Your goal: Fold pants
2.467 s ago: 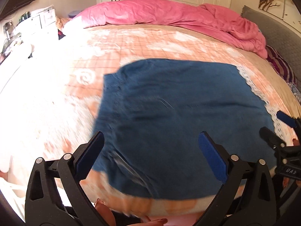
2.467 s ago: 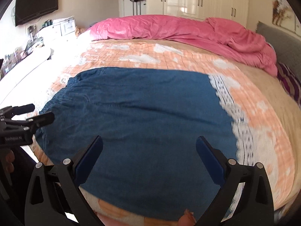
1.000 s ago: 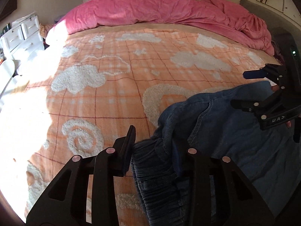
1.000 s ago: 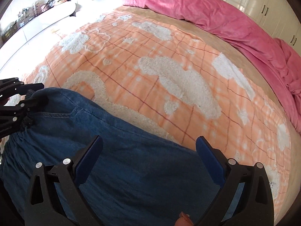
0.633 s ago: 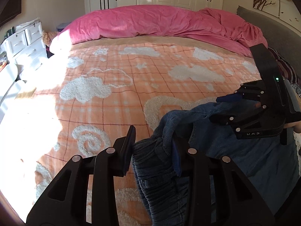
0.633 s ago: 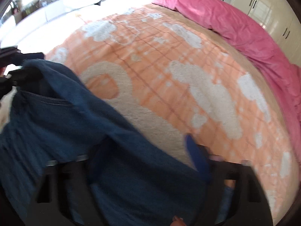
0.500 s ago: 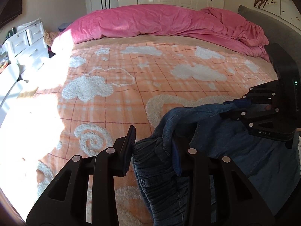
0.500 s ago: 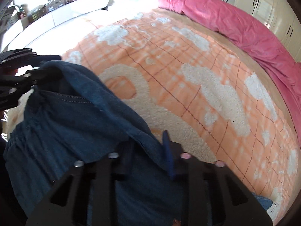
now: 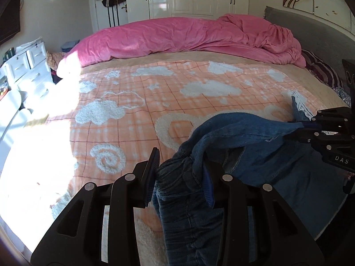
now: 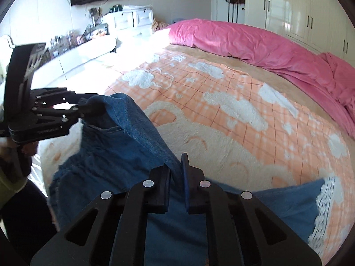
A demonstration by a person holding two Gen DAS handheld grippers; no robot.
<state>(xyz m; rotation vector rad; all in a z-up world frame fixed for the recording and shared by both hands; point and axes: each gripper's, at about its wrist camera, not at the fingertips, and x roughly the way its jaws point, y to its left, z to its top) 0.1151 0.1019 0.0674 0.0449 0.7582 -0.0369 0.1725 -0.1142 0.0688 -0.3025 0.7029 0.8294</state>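
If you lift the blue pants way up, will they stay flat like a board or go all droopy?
Probably droopy. The blue pants already sag between the left gripper and the right gripper, so they look soft. The bunched waistband suggests stretchy fabric. The hanging part looks thick, so it may tug down a bit.

Letters on the right gripper (image 9: 307, 126): "DAS" in pale capitals, printed on its black body, seen from the left wrist view; whether more letters follow past the frame edge cannot be told.
Print on the left gripper (image 10: 83, 107): a short pale line of lettering on the lower black bar, seen from the right wrist view; too blurred to read.
Other writing: none readable anywhere else in either view.
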